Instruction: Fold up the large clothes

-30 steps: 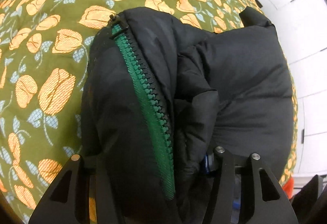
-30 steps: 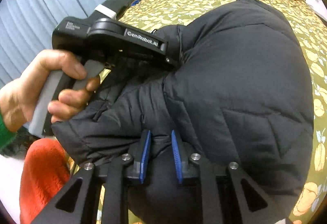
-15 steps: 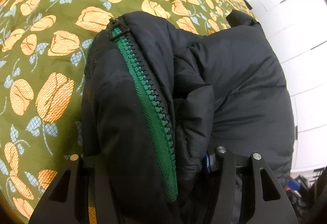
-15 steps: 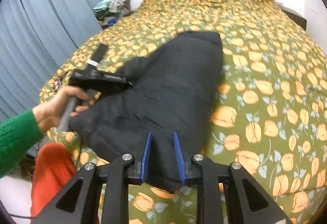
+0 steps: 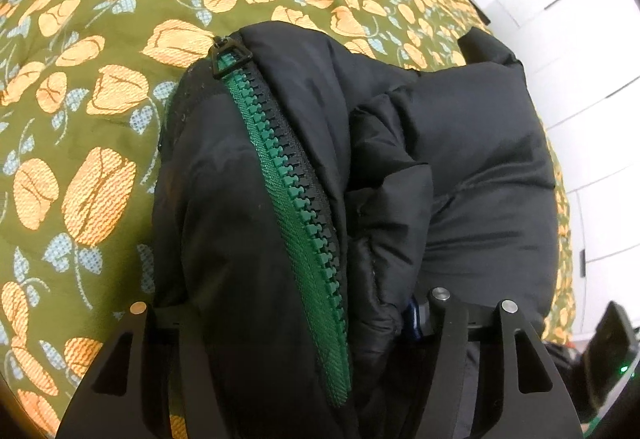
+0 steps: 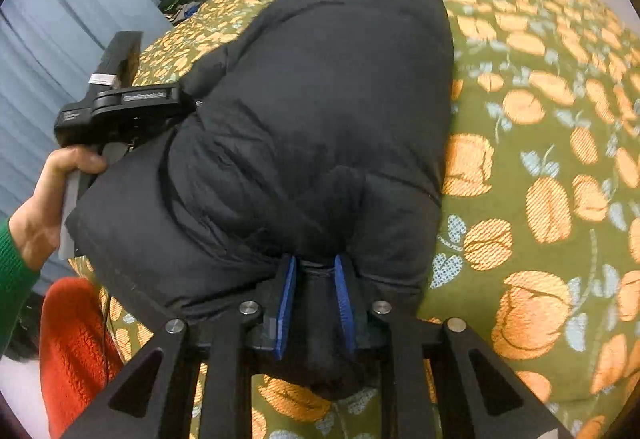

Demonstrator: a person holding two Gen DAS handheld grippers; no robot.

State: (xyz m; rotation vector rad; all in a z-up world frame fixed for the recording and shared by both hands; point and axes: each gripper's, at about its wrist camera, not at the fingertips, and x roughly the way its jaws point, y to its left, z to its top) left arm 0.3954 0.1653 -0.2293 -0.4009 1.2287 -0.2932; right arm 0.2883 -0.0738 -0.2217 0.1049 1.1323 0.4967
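Left wrist view: flowered bedspread (image 5: 100, 87) at left, black puffy jacket (image 5: 460, 167) lies on it, bunched. Green zipper (image 5: 296, 207) runs along jacket edge, black pull at far end. Left gripper (image 5: 296, 323) clamps thick fold of jacket between fingers.

Right wrist view: person's hand (image 6: 44, 207) in green sleeve holds left gripper at jacket (image 6: 328, 99) side. Right gripper (image 6: 314, 303), blue pads (image 6: 286, 303) narrow, pinches jacket hem. Bedspread (image 6: 552, 159) at right.
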